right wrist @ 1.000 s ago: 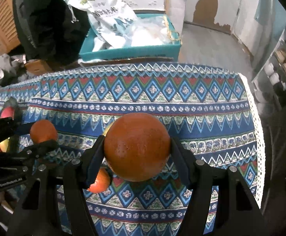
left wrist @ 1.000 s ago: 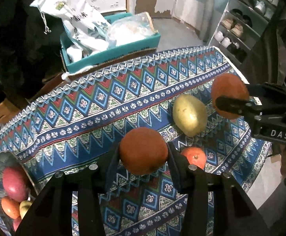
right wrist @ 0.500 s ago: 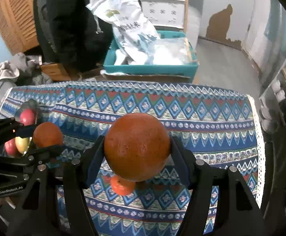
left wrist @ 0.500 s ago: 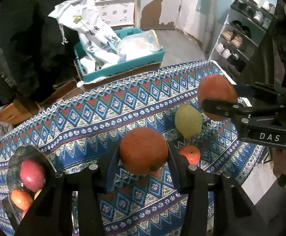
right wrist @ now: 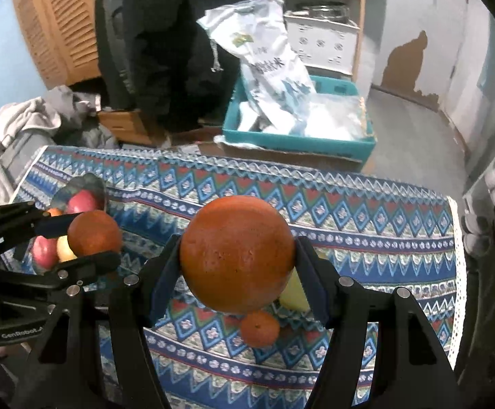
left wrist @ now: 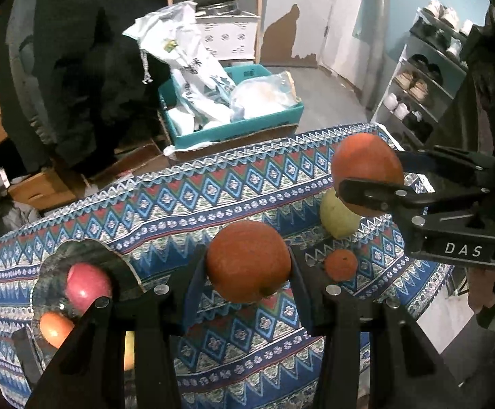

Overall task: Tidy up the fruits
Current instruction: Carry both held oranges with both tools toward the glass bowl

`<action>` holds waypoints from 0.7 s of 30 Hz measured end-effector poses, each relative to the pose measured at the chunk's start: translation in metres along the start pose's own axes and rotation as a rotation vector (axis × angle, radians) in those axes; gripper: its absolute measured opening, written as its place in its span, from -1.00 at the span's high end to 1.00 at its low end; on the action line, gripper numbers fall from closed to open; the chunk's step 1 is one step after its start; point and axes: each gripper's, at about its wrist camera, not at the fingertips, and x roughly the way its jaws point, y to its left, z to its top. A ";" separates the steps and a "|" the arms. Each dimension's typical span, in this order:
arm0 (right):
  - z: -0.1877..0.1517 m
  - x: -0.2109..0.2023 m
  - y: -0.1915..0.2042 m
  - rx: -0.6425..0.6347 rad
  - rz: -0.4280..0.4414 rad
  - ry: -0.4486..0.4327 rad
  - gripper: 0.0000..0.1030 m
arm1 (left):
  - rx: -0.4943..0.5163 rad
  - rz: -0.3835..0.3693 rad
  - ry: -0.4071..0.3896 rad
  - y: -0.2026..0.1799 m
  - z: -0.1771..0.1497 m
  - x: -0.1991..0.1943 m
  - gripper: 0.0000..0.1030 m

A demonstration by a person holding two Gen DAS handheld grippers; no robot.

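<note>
My left gripper [left wrist: 249, 262] is shut on a large orange [left wrist: 249, 260], held above the patterned tablecloth [left wrist: 165, 204]. My right gripper [right wrist: 237, 259] is shut on a second large orange [right wrist: 237, 255]; it also shows in the left wrist view [left wrist: 366, 170]. On the cloth lie a yellow-green pear [left wrist: 337, 220] and a small tangerine [left wrist: 341, 265]. A dark bowl [left wrist: 53, 262] at the left holds a red apple [left wrist: 87, 284], an orange fruit [left wrist: 55, 329] and a yellow one.
Behind the table stand a teal crate [left wrist: 233, 129] with white bags, a person in dark clothes [left wrist: 77, 68] and wooden boxes. A shoe rack [left wrist: 428, 81] stands at the right. The table's edges lie close on all sides.
Both grippers have risen and drawn back with their oranges. The bowl of fruit has come further into the left wrist view.
</note>
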 end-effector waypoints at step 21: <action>0.025 0.016 0.079 -0.098 0.099 0.002 -0.28 | -0.122 0.073 -0.036 0.069 -0.027 -0.033 0.08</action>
